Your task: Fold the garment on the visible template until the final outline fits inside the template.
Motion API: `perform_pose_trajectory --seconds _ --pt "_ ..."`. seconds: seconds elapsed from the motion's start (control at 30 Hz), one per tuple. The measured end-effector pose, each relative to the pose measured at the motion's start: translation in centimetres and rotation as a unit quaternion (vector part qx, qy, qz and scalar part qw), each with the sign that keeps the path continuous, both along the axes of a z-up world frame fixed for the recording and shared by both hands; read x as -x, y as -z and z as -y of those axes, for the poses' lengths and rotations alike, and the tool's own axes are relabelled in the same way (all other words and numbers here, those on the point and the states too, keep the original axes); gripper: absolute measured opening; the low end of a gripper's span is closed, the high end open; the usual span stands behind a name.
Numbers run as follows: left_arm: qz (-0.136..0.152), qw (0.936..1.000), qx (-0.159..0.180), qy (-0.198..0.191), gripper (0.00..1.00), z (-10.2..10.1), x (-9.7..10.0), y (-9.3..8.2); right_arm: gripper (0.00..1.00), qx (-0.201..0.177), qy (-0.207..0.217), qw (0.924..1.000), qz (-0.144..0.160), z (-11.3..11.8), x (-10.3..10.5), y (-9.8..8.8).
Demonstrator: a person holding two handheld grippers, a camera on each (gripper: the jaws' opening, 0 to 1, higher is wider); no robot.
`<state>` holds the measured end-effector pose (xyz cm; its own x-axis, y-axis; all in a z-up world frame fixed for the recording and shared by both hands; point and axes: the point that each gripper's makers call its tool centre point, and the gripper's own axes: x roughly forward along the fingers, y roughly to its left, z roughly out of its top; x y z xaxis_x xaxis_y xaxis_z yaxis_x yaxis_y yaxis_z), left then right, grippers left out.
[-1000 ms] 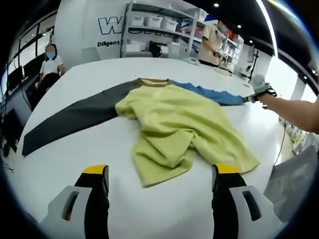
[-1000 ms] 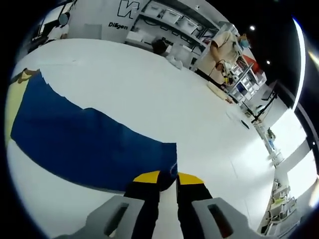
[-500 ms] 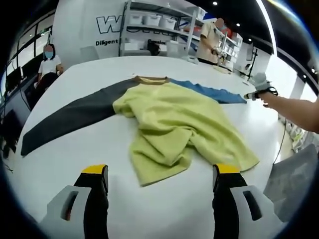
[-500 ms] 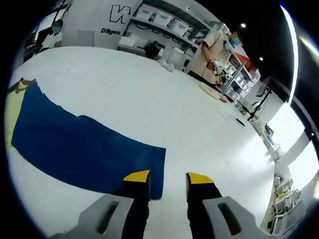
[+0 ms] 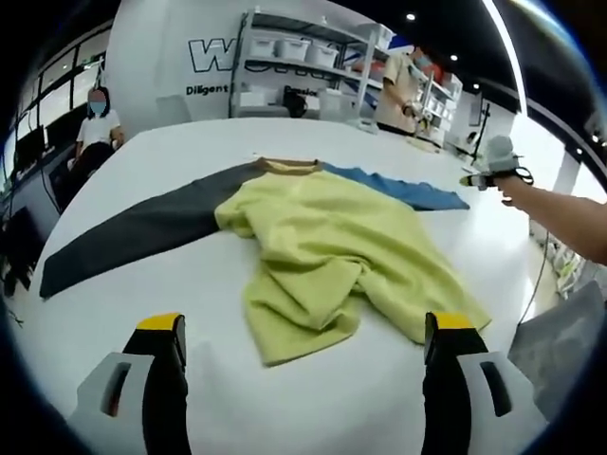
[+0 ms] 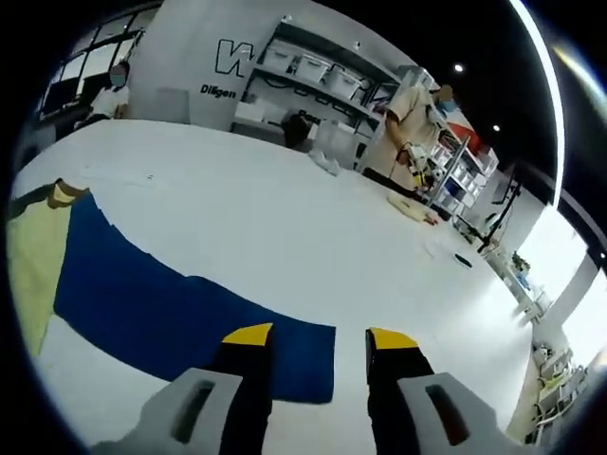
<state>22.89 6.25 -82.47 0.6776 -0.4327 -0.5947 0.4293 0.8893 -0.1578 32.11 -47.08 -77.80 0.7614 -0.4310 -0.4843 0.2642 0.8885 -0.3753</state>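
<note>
A long-sleeved shirt lies on the white table (image 5: 171, 142). Its yellow-green body (image 5: 327, 251) is crumpled in the middle, with a brown collar (image 5: 287, 167) at the far side. The dark grey sleeve (image 5: 133, 227) stretches out to the left and the blue sleeve (image 5: 403, 188) (image 6: 180, 303) to the right. My left gripper (image 5: 299, 327) is open near the table's front edge, short of the shirt's hem. My right gripper (image 6: 318, 334) (image 5: 484, 175) is open and lifted just above the blue sleeve's cuff (image 6: 318, 365), holding nothing.
Shelving with white bins (image 5: 303, 57) (image 6: 313, 76) stands behind the table. One person (image 5: 95, 118) sits at the far left, another (image 6: 413, 109) stands by the shelves. Small items (image 6: 413, 204) lie on the far table top. A forearm (image 5: 560, 218) reaches in from the right.
My right gripper opened, let go of the blue sleeve's cuff and lifted back from it. The sleeve now lies flat on the table. My left gripper's jaws spread a little wider.
</note>
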Motion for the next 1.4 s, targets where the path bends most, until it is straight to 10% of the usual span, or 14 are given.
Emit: perform_pose_trajectory --seconds 0.63,1.4 --pt "0.013 0.9999 -0.004 0.001 0.99 -0.3 -0.1 -0.9 0.54 -0.019 -0.098 0.9943 0.036 -8.6 1.0 -3.3" --pt "0.015 0.9998 -0.005 0.015 0.99 0.2 0.4 -1.2 0.53 -0.05 -0.277 0.9595 0.015 -24.2 7.3 -2.8"
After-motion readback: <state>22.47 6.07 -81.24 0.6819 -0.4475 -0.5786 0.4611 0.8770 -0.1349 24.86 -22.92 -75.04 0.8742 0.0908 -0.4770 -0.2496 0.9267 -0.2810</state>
